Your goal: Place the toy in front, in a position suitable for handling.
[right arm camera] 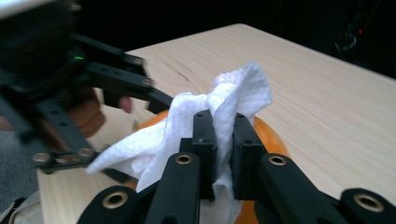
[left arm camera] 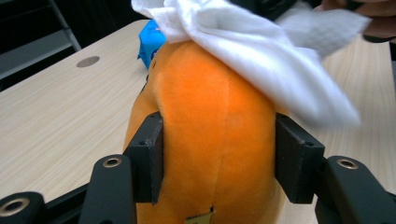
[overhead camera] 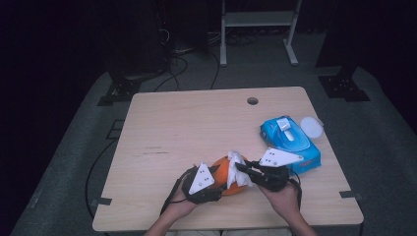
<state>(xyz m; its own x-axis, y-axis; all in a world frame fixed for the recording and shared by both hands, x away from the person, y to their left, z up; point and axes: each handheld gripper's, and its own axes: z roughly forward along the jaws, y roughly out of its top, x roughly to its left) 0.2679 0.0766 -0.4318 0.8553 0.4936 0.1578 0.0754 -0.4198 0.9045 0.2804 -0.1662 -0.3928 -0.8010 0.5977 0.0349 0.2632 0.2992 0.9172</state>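
Wiping the orange plush toy (left arm camera: 215, 135) at the desk's (overhead camera: 196, 123) near edge: the left tongs (left arm camera: 219, 158) clamp its sides while the right tongs (right arm camera: 225, 140) pinch a white tissue (right arm camera: 224, 98) draped over its top. Good practice — hold the toy steady and drag the tissue with light pressure, lest it tear or slip free.

Orange plush toy (left arm camera: 215, 140), white tissue (right arm camera: 224, 100)

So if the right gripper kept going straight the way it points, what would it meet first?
Probably the left gripper just beyond the white tissue it pinches over the orange plush toy; depth is unclear.
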